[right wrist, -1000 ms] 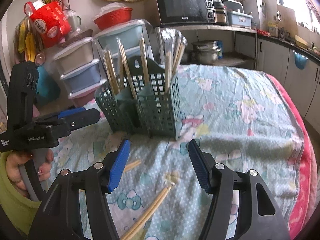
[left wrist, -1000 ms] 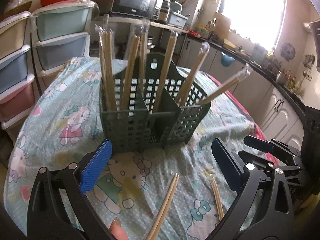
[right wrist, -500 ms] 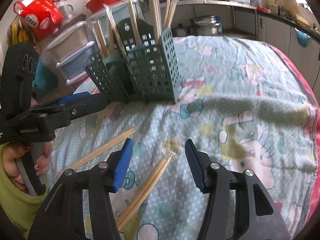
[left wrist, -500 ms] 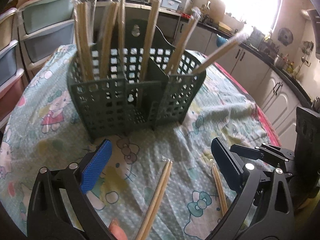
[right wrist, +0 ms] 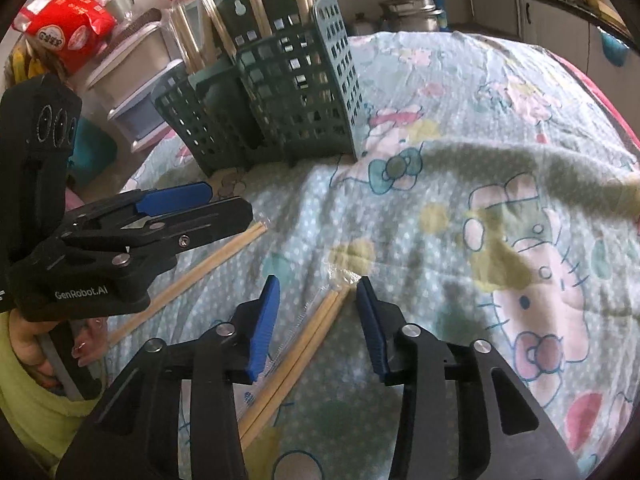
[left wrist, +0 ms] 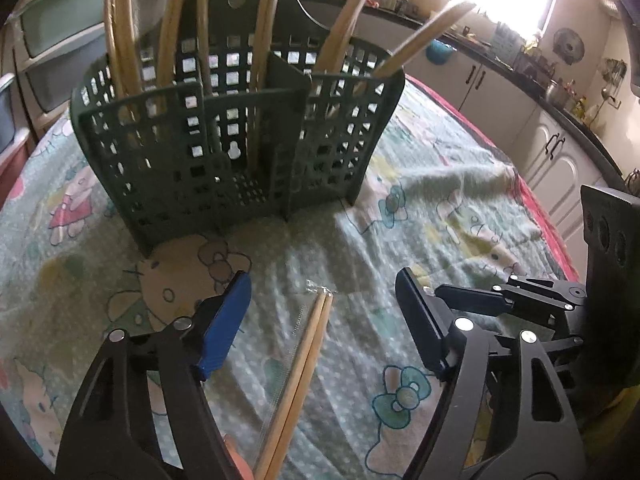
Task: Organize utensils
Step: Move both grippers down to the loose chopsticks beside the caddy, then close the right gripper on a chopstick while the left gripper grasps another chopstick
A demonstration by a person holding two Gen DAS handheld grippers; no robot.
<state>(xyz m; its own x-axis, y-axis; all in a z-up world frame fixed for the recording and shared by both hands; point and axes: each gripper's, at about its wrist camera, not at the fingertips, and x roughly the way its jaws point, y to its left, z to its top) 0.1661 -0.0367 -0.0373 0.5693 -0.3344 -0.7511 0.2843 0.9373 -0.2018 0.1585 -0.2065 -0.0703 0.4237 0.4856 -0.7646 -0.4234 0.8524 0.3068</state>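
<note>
A dark green slotted utensil basket (left wrist: 224, 152) (right wrist: 280, 112) stands on the cloth with several wrapped chopstick pairs upright in it. One wrapped chopstick pair (left wrist: 308, 360) (right wrist: 192, 276) lies between the fingers of my left gripper (left wrist: 322, 286) (right wrist: 228, 202). Those jaws are closing, and the pads stand clear of the sticks. A second wrapped pair (right wrist: 312, 332) lies between the fingers of my right gripper (right wrist: 318, 286) (left wrist: 444, 294). Its jaws are also closing, with small gaps still showing on both sides. Both grippers point down at the cloth, close side by side.
A cartoon-cat tablecloth (left wrist: 440, 208) covers the table, wrinkled in front of the basket. Stacked plastic drawers (left wrist: 52, 32) (right wrist: 140, 64) stand behind at the left. Kitchen cabinets (left wrist: 540, 140) run along the right. A hand in a green sleeve (right wrist: 24, 360) holds the left gripper.
Both grippers have come down toward the cloth and tilted further downward. Their jaws have narrowed, and each now straddles a chopstick pair. The basket looks nearer and higher in both views.
</note>
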